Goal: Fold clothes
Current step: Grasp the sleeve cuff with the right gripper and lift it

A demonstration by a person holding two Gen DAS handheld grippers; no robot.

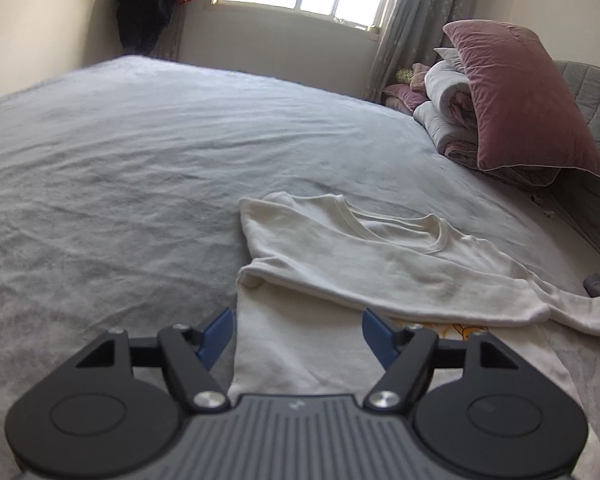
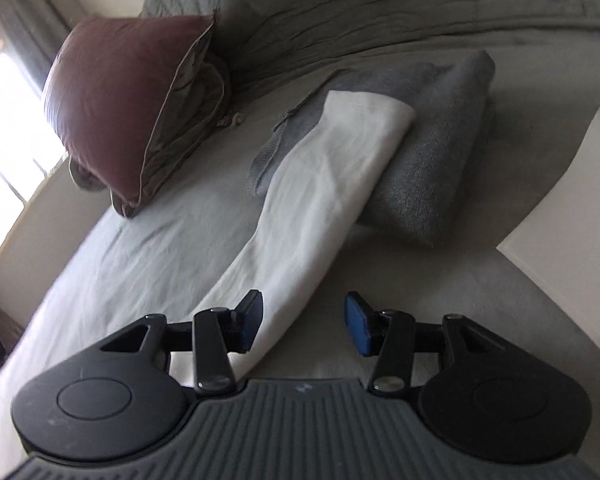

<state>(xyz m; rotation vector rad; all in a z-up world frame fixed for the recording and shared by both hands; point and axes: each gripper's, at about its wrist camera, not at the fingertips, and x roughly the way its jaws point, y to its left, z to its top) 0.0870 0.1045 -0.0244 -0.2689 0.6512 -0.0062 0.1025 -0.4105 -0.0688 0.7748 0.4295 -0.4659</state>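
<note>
Clearly the white shirt [image 1: 360, 252] is light, limp cotton; its sleeve [image 2: 332, 184] wants pinching at the cuff. Left gripper [image 1: 296, 330] and right gripper [image 2: 302, 322] gape empty.

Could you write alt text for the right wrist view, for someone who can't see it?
Open tongs hover over a white sleeve that stretches across the bed onto a folded grey towel. A mauve pillow leans behind, near a bright window.
</note>
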